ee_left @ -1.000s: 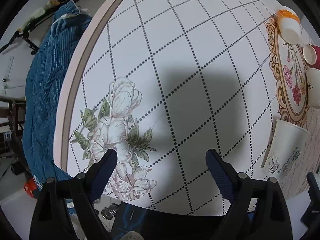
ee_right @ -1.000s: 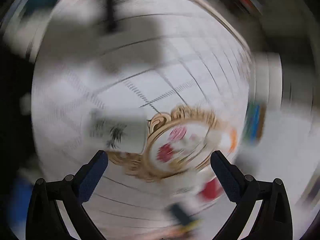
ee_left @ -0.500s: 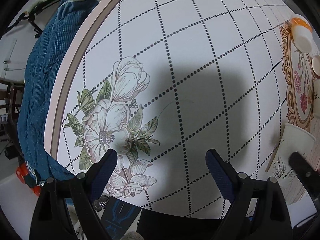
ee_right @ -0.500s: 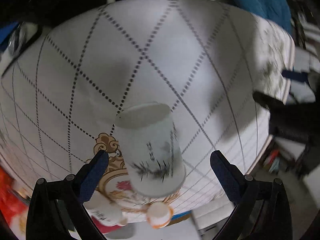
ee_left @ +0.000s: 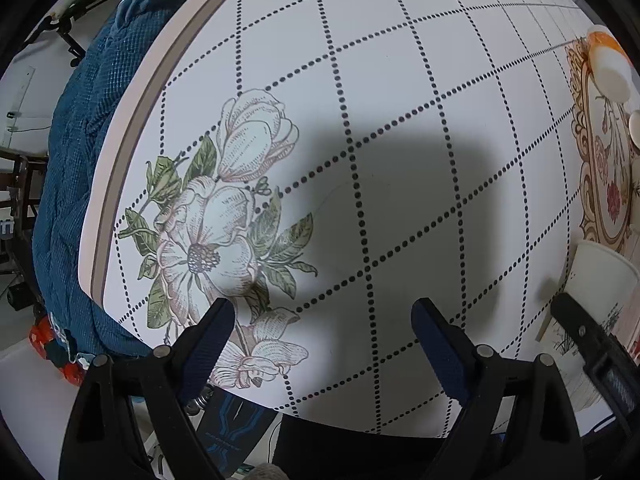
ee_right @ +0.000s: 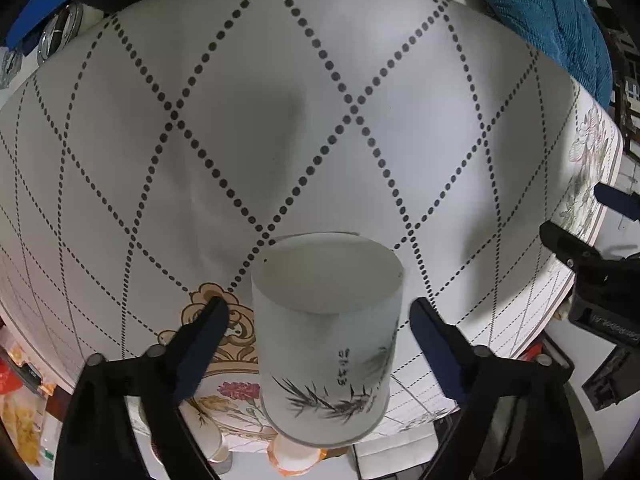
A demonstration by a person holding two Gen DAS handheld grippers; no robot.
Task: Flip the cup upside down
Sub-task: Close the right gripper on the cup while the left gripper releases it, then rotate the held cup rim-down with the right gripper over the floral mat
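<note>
Right gripper [ee_right: 320, 312] wide (untouching) – paper cup [ee_right: 326, 336] between fingers; left gripper [ee_left: 322, 316] open

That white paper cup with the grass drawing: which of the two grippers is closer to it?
Right. The right gripper is open, its fingers on either side of the paper cup. The left gripper is open over bare tablecloth, off to the side.
</note>
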